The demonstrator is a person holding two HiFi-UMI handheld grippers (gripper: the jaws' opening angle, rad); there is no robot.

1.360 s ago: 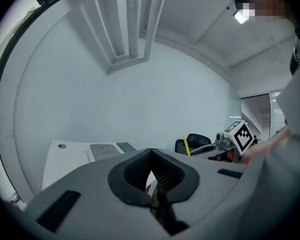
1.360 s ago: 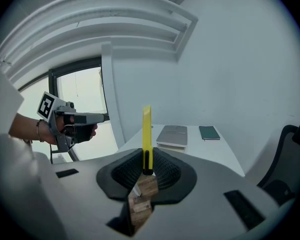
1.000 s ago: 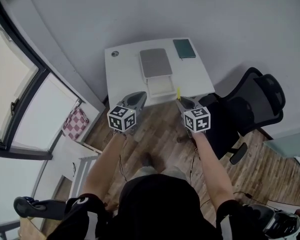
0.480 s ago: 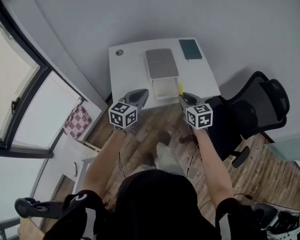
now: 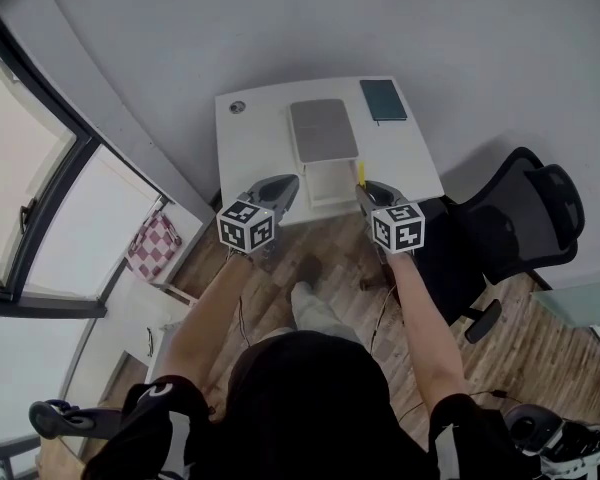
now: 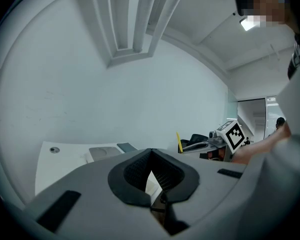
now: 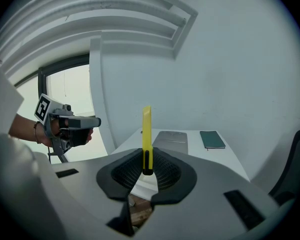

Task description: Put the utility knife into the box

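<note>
**Grip state.** The right gripper (image 7: 146, 169) has its jaws part-way closed, and the pads clamp the lower end of the yellow utility knife (image 7: 146, 131). The knife stands upright out of the jaws, with its long axis running up and away from the pads. Most of its length projects free beyond them. The left gripper (image 6: 151, 176) carries nothing, and its jaws meet at the tips.

**Target position.** The box (image 5: 329, 180) sits open at the near edge of the white table (image 5: 255, 138). Its grey lid (image 5: 323, 128) is folded back toward the wall. A green notebook (image 5: 383, 99) lies well apart at the far right corner.

**Governing relation.** In the head view the knife's tip is just beside the right wall of the box's tray, at the table's edge. The tray lies ahead of your right gripper and slightly to its left, between the two grippers. The knife is not yet over the opening.

**Next move (judgement).** Use your right hand, which holds the knife and is nearer. Shift it left and forward, tilt the knife's long axis to lie along the tray, then release it. Keep the left gripper clear of the lid.
</note>
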